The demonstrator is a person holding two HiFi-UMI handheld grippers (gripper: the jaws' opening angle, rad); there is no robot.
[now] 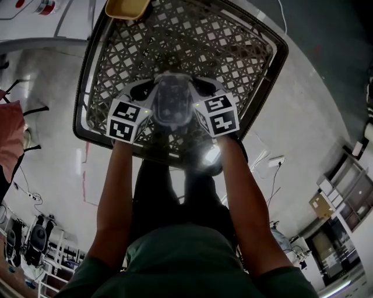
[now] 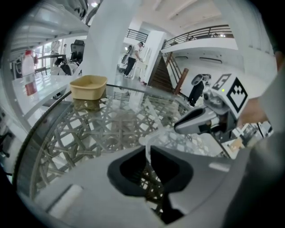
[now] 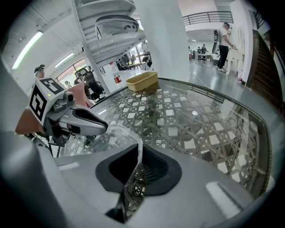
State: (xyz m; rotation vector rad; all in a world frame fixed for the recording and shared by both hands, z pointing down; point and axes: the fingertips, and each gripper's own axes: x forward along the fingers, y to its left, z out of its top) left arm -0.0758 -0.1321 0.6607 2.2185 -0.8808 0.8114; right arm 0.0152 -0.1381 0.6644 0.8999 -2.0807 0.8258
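Near table (image 1: 233, 52) edge, left claw (image 2: 148, 153) and right claw (image 3: 137, 153) clamp tub (image 1: 172, 102).

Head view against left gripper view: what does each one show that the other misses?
Only the head view: the person's forearms and the whole clear container, held between the left gripper and the right gripper. Only the left gripper view: the left gripper's jaws shut on the container's thin rim, and a staircase behind. Both: the tan tub, the glass-topped lattice table and the right gripper.
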